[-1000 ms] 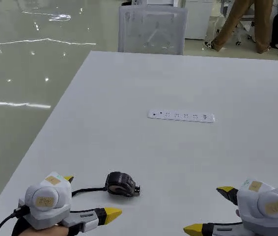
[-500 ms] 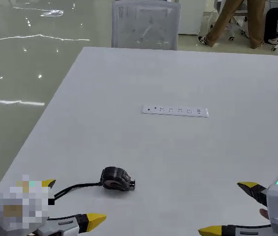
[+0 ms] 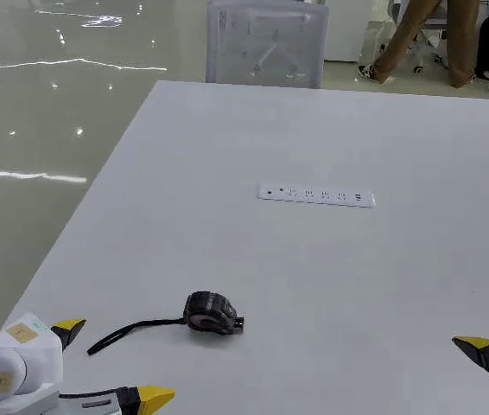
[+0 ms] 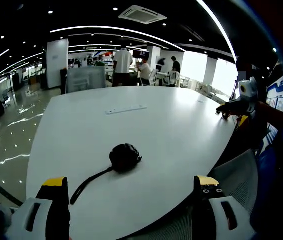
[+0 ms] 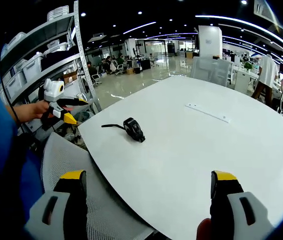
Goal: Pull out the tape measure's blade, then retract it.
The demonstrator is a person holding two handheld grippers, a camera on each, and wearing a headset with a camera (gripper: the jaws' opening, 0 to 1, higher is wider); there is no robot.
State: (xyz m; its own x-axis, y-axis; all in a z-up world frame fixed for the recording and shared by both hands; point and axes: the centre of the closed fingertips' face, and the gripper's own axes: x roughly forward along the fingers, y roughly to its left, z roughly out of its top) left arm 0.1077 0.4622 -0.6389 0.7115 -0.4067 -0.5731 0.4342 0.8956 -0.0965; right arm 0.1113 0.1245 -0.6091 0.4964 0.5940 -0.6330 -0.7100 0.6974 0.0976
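A dark tape measure (image 3: 212, 313) with a black wrist strap (image 3: 132, 330) lies on the white table (image 3: 314, 259) near its front edge. It also lies ahead of the left jaws as the tape measure (image 4: 124, 156), and at some distance from the right ones as the tape measure (image 5: 133, 128). My left gripper (image 3: 111, 361) is at the lower left, open and empty, short of the strap. At the lower right edge the right gripper (image 5: 149, 184) stands open and empty, with one yellow fingertip (image 3: 476, 344) showing in the head view.
A white power strip (image 3: 316, 195) lies mid-table. A mesh chair (image 3: 267, 41) stands at the far edge, with people beyond it at the top right. The table's left edge drops to a glossy floor (image 3: 37, 130).
Both grippers have drawn back toward me and apart, away from the tape measure. The tape measure has stayed put; the head camera has shifted.
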